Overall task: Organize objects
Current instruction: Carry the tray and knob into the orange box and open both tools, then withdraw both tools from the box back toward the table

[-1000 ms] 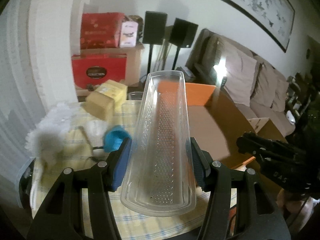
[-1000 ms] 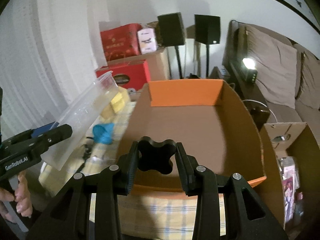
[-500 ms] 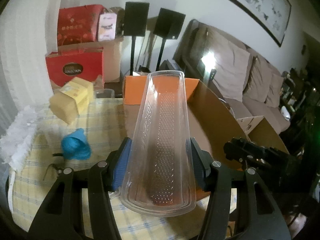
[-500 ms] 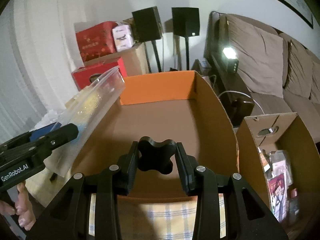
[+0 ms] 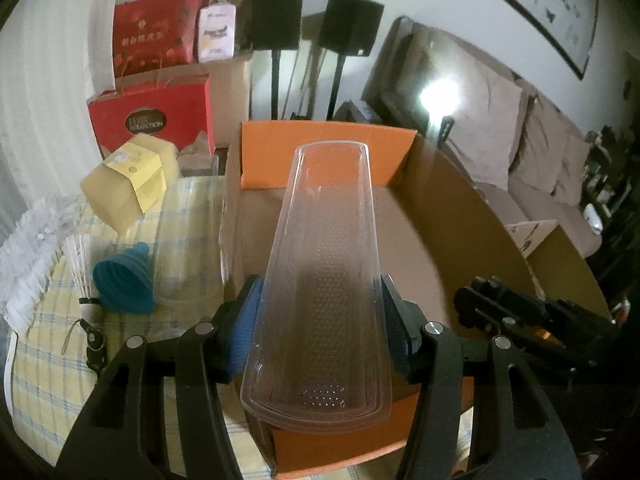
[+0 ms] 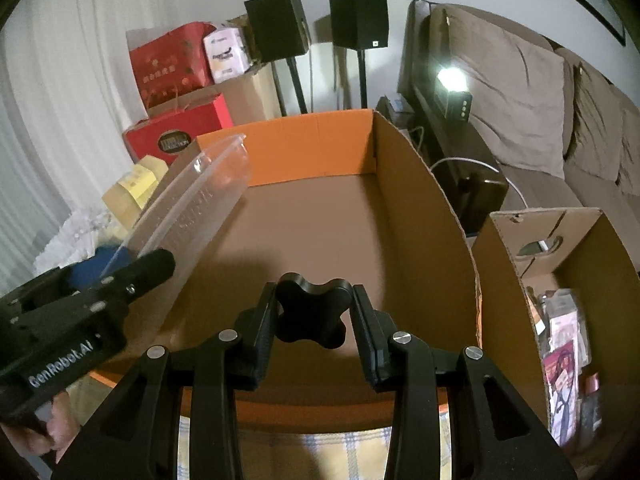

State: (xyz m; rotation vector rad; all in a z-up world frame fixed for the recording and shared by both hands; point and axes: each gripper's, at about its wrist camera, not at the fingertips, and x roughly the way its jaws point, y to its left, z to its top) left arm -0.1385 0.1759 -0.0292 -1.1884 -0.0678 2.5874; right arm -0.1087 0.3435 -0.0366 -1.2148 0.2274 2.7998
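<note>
The left gripper (image 5: 318, 316) is pinching a long clear plastic tray (image 5: 326, 264) between its jaws, the tray reaching forward over the open cardboard box (image 5: 472, 216). The right gripper (image 6: 314, 314) is clamping a black four-lobed knob (image 6: 312, 310), hanging above the box's near edge. A teal funnel (image 5: 126, 280) is lying on the bench left of the left jaws.
</note>
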